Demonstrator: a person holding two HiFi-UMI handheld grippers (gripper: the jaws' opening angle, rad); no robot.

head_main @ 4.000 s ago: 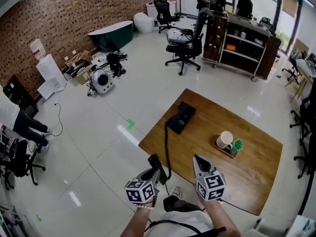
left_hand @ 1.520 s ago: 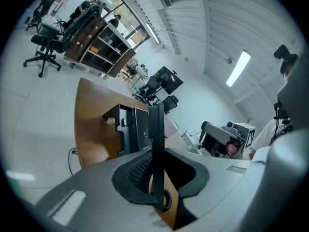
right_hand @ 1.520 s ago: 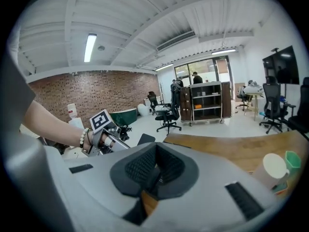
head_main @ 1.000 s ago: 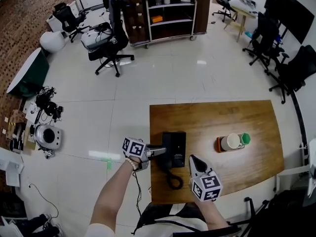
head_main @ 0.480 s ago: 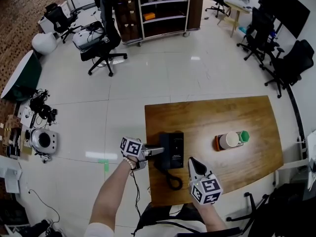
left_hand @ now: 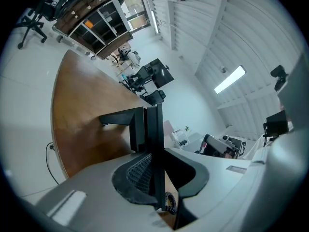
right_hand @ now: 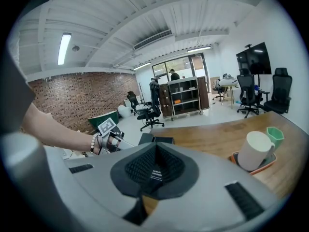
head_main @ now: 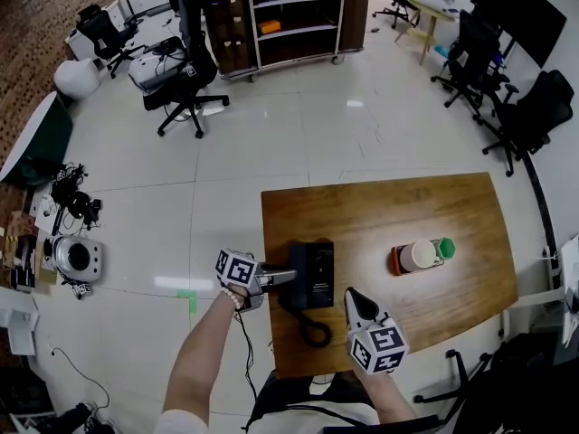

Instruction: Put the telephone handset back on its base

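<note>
The black telephone base (head_main: 318, 274) lies near the front left corner of the wooden table (head_main: 425, 211). My left gripper (head_main: 282, 277) reaches in from the left and is shut on the black handset (head_main: 295, 280), which sits along the base's left side. I cannot tell whether it rests in the cradle. In the left gripper view the handset (left_hand: 145, 124) stands edge-on between the pads (left_hand: 140, 170). The coiled cord (head_main: 314, 329) loops towards the table's front edge. My right gripper (head_main: 354, 298) hovers just right of the cord, shut and holding nothing; its own view shows the base (right_hand: 152, 140) ahead.
An orange tray (head_main: 396, 262) with a white mug (head_main: 420, 256) and a green cup (head_main: 446, 248) sits right of the phone. Office chairs (head_main: 185, 84) and a shelf unit (head_main: 289, 12) stand on the tiled floor beyond. The table's front edge is by my body.
Four seconds ago I stood away from the table with the handset held near me on a stretched cord. Now the handset is at the base. Over the last second hardly anything moved.
</note>
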